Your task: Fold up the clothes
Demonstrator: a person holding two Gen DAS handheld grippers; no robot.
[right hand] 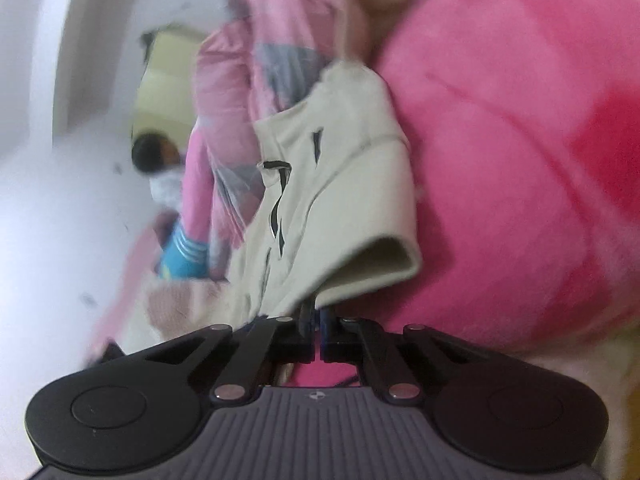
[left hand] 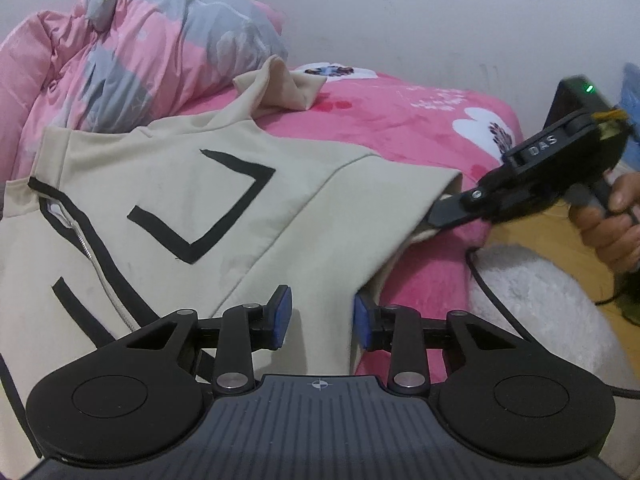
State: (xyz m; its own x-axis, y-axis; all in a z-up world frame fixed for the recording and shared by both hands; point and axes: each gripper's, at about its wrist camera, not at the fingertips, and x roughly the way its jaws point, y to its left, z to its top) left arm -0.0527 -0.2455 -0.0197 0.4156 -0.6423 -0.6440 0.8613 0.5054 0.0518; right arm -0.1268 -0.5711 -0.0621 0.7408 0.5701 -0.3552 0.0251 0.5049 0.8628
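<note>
Spread across the pink blanket (left hand: 404, 128) of the bed: a cream jacket (left hand: 192, 208), front up, with thick black angular stripes stitched on the chest and a silver zip (left hand: 102, 276) running down beside a black band, partly undone near the collar. Stand-up collar toward the left, one sleeve (left hand: 280, 84) flung back and crumpled near a heaped pink-and-grey quilt (left hand: 132, 48). Fabric smooth and matte, slightly smudged below the stripe pattern. Near sleeve stretched out toward the right edge of the bed, its cuff pinched in the right tongs (left hand: 438, 210), which are gripped by a hand (left hand: 612, 224) at the far right of the left wrist view. From the right wrist view, blurred by motion: right tongs (right hand: 318, 322) closed to a sliver on the lower edge of the open cuff (right hand: 376, 264), pale lining showing inside the mouth of the sleeve, jacket body (right hand: 320, 184) trailing away across the blanket (right hand: 520, 160). Left tongs (left hand: 323, 318) parted wide, blue pads (left hand: 284, 316) apart, holding nothing, with the lower part of the near sleeve lying in the gap between them. White fluffy bedding (left hand: 540, 292) below the bed edge, a black cable (left hand: 492, 296) across it, wooden floor (left hand: 540, 232) beyond. Plain white wall (left hand: 440, 12) behind.
</note>
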